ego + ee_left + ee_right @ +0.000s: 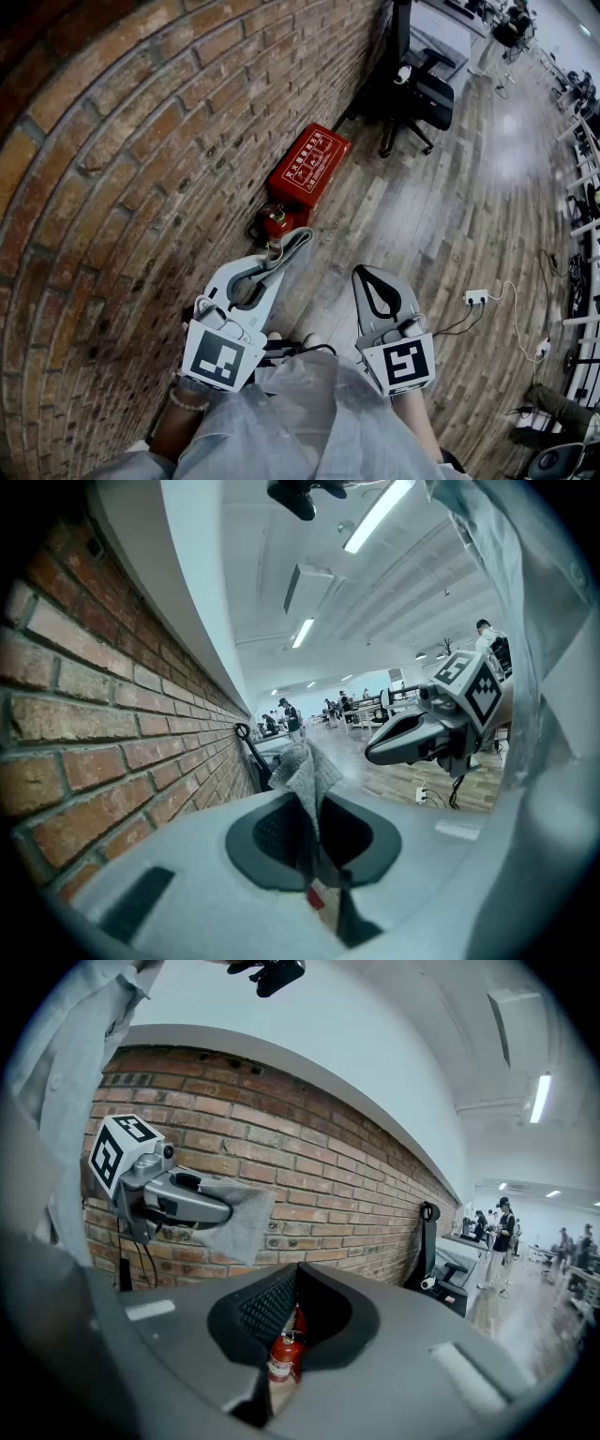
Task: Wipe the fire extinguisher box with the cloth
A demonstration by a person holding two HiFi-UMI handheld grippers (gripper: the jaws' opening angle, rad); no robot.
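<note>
within left claw, nubby grey woven cloth

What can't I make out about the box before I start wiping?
- Box sides and near end: the head view shows mostly its lid, and the extinguisher covers part of the near end.
- Lid print and any dirt: too small in the head view.
- Left gripper view: no box shows; the cloth and the left gripper fill the lower middle.
- Right gripper view: the right gripper body blocks the box; only the extinguisher shows.
</note>
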